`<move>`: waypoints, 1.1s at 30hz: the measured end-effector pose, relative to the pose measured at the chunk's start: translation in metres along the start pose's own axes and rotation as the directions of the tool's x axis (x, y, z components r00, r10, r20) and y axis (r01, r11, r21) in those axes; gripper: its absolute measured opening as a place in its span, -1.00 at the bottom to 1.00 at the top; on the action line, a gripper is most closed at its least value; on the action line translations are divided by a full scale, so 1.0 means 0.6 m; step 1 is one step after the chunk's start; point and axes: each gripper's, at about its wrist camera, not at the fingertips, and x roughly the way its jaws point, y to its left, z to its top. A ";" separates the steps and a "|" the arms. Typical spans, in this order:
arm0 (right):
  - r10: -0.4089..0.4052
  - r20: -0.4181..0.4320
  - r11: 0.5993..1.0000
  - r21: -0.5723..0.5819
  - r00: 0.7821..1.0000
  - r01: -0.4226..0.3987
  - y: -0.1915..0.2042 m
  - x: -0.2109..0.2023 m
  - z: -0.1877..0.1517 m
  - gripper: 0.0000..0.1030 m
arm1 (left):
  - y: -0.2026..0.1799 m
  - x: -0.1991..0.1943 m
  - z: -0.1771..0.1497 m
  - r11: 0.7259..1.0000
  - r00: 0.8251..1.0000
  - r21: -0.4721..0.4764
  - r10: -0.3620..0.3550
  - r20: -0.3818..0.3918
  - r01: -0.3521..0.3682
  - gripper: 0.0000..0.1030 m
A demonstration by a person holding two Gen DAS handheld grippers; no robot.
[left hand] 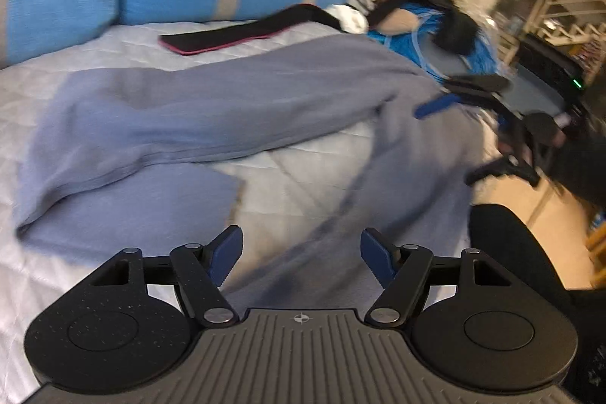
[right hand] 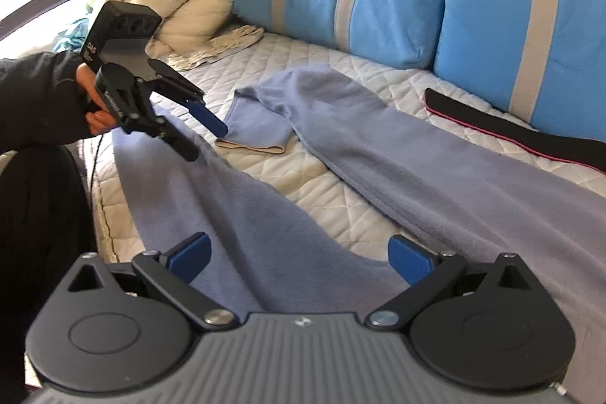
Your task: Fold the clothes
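Two splayed legs of a pair of soft grey-blue fleece trousers [right hand: 378, 154] are seen spread on a white quilted bed [right hand: 341, 70], unfolded apart from one turned-back cuff.

Both legs are laid apart in a V ahead of the right gripper [right hand: 299, 258], whose jaws are held wide with nothing between them, the crotch of the garment lying just beyond them. The left gripper [left hand: 301, 254] is likewise held wide and empty above the nearer leg. Only the far leg's end is doubled back on itself, showing a beige cuff [right hand: 250, 149]; leg-on-leg folding and any further halving are judged to remain. The waistband is cut off at the lower right edge, and the left view is blurred, so cloth edges there are hard to make out.
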 end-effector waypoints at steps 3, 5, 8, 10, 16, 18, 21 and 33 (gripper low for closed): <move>0.047 -0.023 0.999 -0.014 0.999 -0.047 -0.019 0.001 0.008 0.99 | 0.005 0.019 0.001 0.999 0.999 0.011 -0.030 -0.046 0.030 -0.06; 0.064 -0.034 0.998 -0.021 0.997 -0.065 -0.029 0.000 0.011 0.99 | 0.011 0.030 0.001 0.999 0.997 0.002 -0.033 -0.073 0.033 -0.60; 0.076 -0.058 0.995 -0.053 0.995 -0.080 -0.050 -0.002 0.015 0.99 | 0.022 0.031 -0.006 0.998 0.996 -0.037 -0.055 -0.077 0.052 -0.93; 0.084 -0.079 0.992 -0.084 0.993 -0.090 -0.064 -0.004 0.017 0.99 | 0.021 0.020 -0.008 0.998 0.996 -0.041 -0.053 -0.067 0.050 -0.93; 0.075 -0.152 0.993 -0.080 0.986 -0.087 -0.124 0.006 0.020 0.72 | -0.003 0.002 -0.024 0.998 1.000 -0.064 0.005 -0.025 -0.007 -0.93; 0.073 -0.177 0.993 -0.079 0.981 -0.088 -0.143 0.012 0.022 0.53 | -0.007 -0.002 -0.032 0.998 1.000 -0.062 0.005 -0.017 -0.006 -0.93; 0.073 -0.215 0.993 -0.079 0.974 -0.092 -0.169 0.022 0.025 0.13 | -0.006 -0.005 -0.043 0.997 1.000 -0.077 0.000 0.000 0.000 -0.93; 0.092 -0.339 0.983 -0.122 0.936 -0.140 -0.190 0.083 0.035 -0.31 | -0.012 -0.006 -0.047 0.999 1.000 -0.050 -0.009 0.000 0.009 -0.93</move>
